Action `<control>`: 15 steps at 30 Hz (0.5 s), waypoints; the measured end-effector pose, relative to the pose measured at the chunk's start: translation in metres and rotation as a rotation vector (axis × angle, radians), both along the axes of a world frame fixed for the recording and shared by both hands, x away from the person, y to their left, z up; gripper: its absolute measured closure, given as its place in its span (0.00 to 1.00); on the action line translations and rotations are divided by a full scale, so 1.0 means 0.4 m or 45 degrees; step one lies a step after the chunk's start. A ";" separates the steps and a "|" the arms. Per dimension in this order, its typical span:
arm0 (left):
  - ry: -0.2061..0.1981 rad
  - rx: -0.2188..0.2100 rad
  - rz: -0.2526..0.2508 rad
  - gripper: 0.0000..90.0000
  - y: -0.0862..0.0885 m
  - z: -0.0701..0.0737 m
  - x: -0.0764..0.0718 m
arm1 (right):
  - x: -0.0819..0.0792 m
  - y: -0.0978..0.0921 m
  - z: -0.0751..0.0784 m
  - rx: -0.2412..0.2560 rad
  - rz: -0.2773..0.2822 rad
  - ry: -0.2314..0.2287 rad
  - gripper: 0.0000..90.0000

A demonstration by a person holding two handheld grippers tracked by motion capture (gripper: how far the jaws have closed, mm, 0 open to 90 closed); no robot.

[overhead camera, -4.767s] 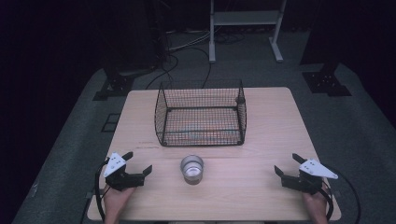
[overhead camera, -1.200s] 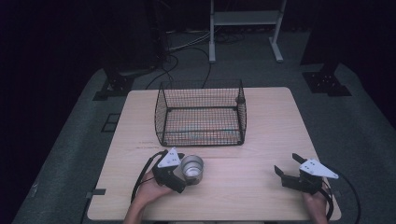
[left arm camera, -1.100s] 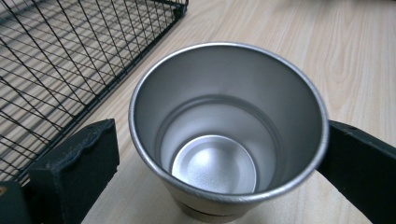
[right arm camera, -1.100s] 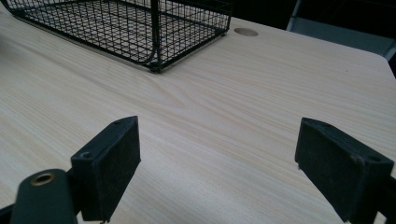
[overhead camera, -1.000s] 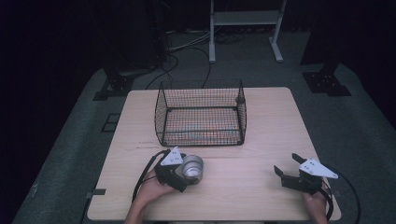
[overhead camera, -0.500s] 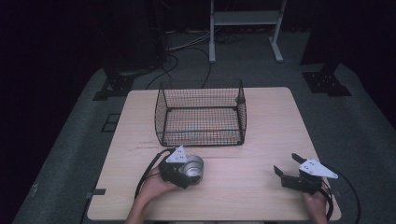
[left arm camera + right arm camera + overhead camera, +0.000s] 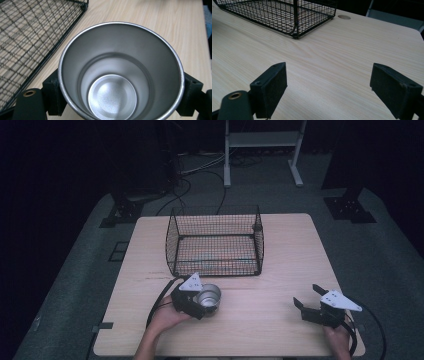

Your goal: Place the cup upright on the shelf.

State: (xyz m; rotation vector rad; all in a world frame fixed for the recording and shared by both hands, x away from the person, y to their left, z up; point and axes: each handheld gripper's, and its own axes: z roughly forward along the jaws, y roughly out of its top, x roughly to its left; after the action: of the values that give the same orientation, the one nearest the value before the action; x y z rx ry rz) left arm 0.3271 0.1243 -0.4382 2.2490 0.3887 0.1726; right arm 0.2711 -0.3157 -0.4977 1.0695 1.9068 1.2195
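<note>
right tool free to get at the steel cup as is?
Probably yes. The right tool is open over bare table, nothing between it and the steel cup. But the left tool is clamped around the cup, so its sides are taken.

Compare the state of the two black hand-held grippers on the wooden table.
The left gripper is closed on the shiny steel cup, a jaw against each side of its wall, whereas the right gripper holds nothing and its jaws stand wide apart. The left one is near the black wire basket; the right one sits by the table's right edge. Both have black jaws and a grey three-cornered plate on top.
</note>
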 end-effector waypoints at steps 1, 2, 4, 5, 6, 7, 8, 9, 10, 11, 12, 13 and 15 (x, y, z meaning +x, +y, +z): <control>-0.004 0.002 -0.003 0.19 -0.003 0.005 0.001 | 0.000 0.000 0.000 0.001 0.000 -0.001 0.15; -0.007 -0.001 -0.002 0.19 -0.008 0.012 0.002 | 0.000 0.000 0.000 0.002 0.000 0.000 0.15; -0.012 -0.003 -0.011 0.19 -0.014 0.022 0.006 | 0.000 0.000 0.000 0.003 0.001 0.001 0.15; -0.012 0.000 -0.012 0.19 -0.018 0.025 0.007 | 0.000 0.000 0.000 0.003 0.000 0.001 0.15; -0.012 0.000 -0.012 0.19 -0.018 0.025 0.007 | 0.000 0.000 0.000 0.003 0.000 0.001 0.15; -0.016 0.006 -0.018 0.19 -0.022 0.029 0.009 | 0.000 0.000 0.000 0.003 0.000 0.000 0.15; -0.015 0.012 -0.023 0.19 -0.027 0.035 0.011 | 0.000 0.000 0.000 0.003 0.000 0.001 0.15; -0.015 0.011 -0.025 0.19 -0.029 0.037 0.011 | 0.000 0.000 0.000 0.003 0.000 0.002 0.15; -0.014 0.014 -0.030 0.19 -0.032 0.041 0.011 | 0.000 -0.001 0.000 0.004 0.000 0.002 0.15; -0.015 0.017 -0.034 0.19 -0.033 0.044 0.010 | 0.001 -0.001 0.000 0.005 0.000 0.002 0.15; -0.015 0.020 -0.035 0.19 -0.034 0.047 0.011 | 0.000 -0.001 0.000 0.005 -0.001 0.002 0.15; -0.016 0.029 -0.039 0.19 -0.034 0.050 0.011 | 0.000 -0.001 0.000 0.005 -0.001 0.003 0.15; -0.014 0.028 -0.039 0.19 -0.034 0.056 0.012 | 0.000 -0.001 0.000 0.004 0.000 0.002 0.15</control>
State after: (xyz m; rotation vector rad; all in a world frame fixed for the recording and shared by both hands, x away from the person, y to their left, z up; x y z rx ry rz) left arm 0.3320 0.1105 -0.4160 2.2733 0.3482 0.1739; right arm 0.2713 -0.3160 -0.4977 1.0729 1.9065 1.2225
